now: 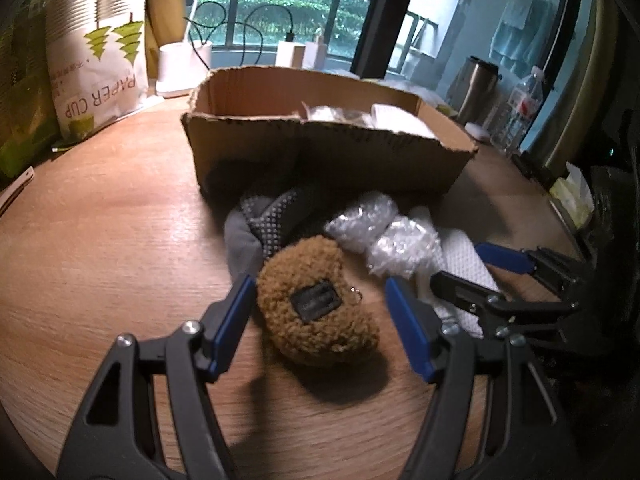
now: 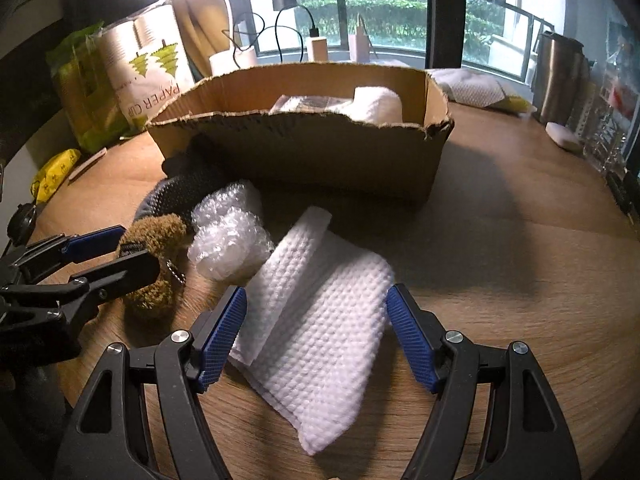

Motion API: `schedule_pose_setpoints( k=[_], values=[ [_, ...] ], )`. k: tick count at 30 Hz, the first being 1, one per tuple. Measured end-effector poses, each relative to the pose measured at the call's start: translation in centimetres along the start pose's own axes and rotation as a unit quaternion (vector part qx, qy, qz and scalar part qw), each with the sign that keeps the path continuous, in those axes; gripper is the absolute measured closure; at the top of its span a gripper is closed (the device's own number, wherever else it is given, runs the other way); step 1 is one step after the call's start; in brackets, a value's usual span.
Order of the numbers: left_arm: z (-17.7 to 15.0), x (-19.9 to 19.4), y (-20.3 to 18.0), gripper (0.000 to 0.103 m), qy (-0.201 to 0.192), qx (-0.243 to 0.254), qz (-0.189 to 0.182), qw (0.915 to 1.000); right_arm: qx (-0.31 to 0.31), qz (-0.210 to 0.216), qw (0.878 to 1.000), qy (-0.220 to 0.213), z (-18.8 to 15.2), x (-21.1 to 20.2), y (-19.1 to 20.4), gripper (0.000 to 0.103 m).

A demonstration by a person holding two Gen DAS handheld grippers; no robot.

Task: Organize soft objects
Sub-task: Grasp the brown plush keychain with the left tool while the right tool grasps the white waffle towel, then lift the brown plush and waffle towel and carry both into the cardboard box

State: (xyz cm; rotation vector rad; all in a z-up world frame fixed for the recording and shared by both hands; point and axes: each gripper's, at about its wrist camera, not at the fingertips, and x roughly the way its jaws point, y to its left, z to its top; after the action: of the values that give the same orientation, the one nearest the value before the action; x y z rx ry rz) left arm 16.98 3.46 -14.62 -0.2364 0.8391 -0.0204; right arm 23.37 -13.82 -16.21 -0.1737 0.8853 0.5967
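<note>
You're hovering the left gripper (image 1: 320,320) over the brown plush pouch (image 1: 318,312), jaws standing apart on either side of it, pads not touching, nothing held. You're holding the right gripper (image 2: 316,334) the same way over the white waffle cloth (image 2: 320,320), jaws wide, straddling the cloth, not pinching it. Both soft things are lying on the wooden tabletop (image 2: 520,280) in front of the cardboard box (image 2: 304,152). Bubble wrap (image 2: 228,240) is sitting between pouch and cloth, touching the cloth's edge. A grey dotted sock (image 1: 260,220) is lying against the box front, behind the pouch. The box is already holding a white cloth roll (image 2: 378,104) and a clear plastic bag (image 2: 304,103).
</note>
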Motion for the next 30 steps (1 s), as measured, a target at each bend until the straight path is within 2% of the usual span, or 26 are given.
schedule_pose_setpoints(
  k=[6, 9, 14, 16, 17, 19, 20, 24, 30],
  values=[
    [-0.2, 1.5, -0.4, 0.034, 0.026, 0.003, 0.011, 0.9996, -0.009, -0.006, 1.000, 0.003, -0.4, 0.4, 0.3, 0.028],
    [-0.3, 1.6, -0.8, 0.034, 0.025, 0.011, 0.017, 0.9995, -0.025, -0.013, 1.000, 0.006, -0.5, 0.5, 0.6, 0.029],
    [-0.3, 1.7, -1.1, 0.035, 0.026, 0.021, 0.016, 0.9993, -0.036, -0.007, 0.999, 0.004, -0.6, 0.4, 0.7, 0.036],
    [-0.4, 1.7, -1.2, 0.036, 0.027, 0.024, 0.014, 0.9992, -0.042, -0.002, 0.999, 0.003, -0.6, 0.4, 0.8, 0.043],
    [-0.5, 1.6, -1.2, 0.042, 0.028, 0.026, 0.014, 0.9992, -0.045, 0.002, 0.999, 0.002, -0.7, 0.3, 0.8, 0.045],
    [-0.6, 1.5, -1.4, 0.044, 0.028, 0.030, 0.013, 0.9991, -0.051, 0.009, 0.999, 0.001, -0.8, 0.2, 1.0, 0.056],
    [-0.6, 1.4, -1.4, 0.046, 0.027, 0.031, 0.011, 0.9991, -0.052, 0.013, 0.999, 0.001, -0.9, 0.1, 1.0, 0.058],
    [-0.8, 1.0, -1.8, 0.050, 0.025, 0.039, 0.005, 0.9989, -0.050, 0.027, 0.998, -0.002, -1.2, -0.2, 1.0, 0.081],
    [-0.7, 0.4, -2.2, 0.051, 0.016, 0.043, -0.001, 0.9989, -0.044, 0.024, 0.999, -0.007, -1.7, -0.9, 0.5, 0.087]
  ],
)
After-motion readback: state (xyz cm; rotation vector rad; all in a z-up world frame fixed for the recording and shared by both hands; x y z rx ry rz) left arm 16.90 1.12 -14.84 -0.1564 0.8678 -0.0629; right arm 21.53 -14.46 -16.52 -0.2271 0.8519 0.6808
